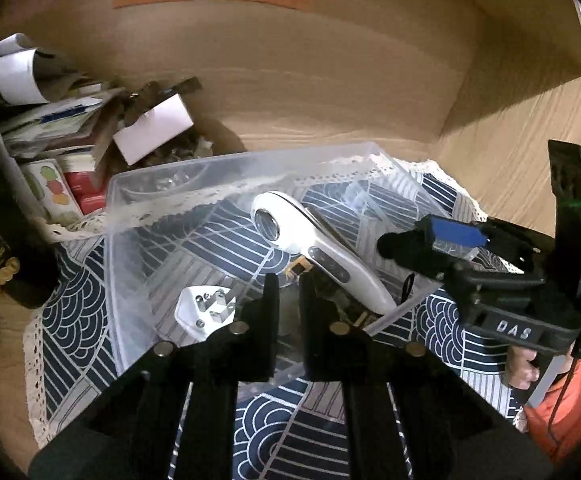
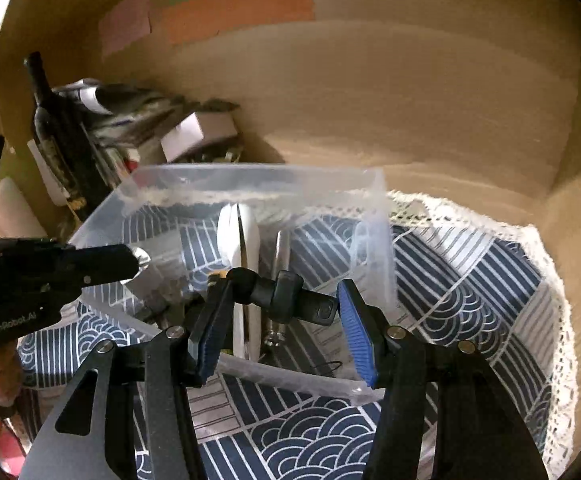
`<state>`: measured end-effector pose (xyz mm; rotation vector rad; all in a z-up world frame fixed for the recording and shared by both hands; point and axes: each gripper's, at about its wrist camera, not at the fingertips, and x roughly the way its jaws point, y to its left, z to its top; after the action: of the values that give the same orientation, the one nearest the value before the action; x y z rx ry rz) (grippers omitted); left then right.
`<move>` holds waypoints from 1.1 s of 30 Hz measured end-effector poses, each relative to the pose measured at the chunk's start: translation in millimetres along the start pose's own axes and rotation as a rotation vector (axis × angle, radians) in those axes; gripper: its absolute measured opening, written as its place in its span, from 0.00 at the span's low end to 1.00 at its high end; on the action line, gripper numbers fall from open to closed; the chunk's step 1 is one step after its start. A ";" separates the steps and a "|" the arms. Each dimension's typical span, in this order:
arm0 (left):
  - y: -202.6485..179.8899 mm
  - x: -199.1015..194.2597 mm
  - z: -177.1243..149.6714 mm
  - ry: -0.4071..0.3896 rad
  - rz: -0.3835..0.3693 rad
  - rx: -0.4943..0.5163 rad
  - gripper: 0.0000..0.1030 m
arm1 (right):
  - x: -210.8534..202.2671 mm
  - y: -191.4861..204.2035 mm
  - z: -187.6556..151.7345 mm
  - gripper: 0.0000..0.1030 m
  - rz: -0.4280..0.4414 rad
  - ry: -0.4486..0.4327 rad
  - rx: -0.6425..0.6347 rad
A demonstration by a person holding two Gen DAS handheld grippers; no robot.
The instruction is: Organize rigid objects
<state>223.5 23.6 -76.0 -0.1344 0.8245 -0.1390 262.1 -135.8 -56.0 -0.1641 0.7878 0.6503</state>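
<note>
A clear plastic bin [image 1: 138,216] [image 2: 374,216] sits on a blue patterned cloth. Inside lie a white handheld device [image 1: 314,248] [image 2: 246,240], a white plug adapter [image 1: 204,308] and a metal bolt [image 2: 280,280]. My left gripper [image 1: 288,284] hangs over the bin's near wall with its jaws nearly closed and nothing clearly between them. My right gripper [image 2: 282,300] [image 1: 430,240] is over the bin's near edge, its blue pads spread around a black jointed object [image 2: 286,300] that touches the left pad only.
A pile of papers and boxes [image 1: 70,132] [image 2: 150,128] and a dark wine bottle [image 2: 54,128] stand at the left. Wooden walls close the back and right. The lace-edged cloth [image 2: 490,280] covers the surface.
</note>
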 end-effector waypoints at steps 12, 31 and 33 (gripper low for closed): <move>-3.8 -30.7 -0.2 -0.050 0.041 0.008 0.22 | -20.1 4.6 3.8 0.62 -0.023 -0.039 -0.001; -34.5 -172.1 -37.6 -0.383 0.117 0.039 0.97 | -165.1 52.5 -22.6 0.90 -0.085 -0.368 -0.049; -37.4 -184.3 -43.3 -0.410 0.118 0.040 0.99 | -176.9 57.7 -28.6 1.00 -0.106 -0.412 -0.044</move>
<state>65.3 16.3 34.2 -0.0724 0.4189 -0.0141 117.6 -185.7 54.0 -0.1054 0.3663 0.5762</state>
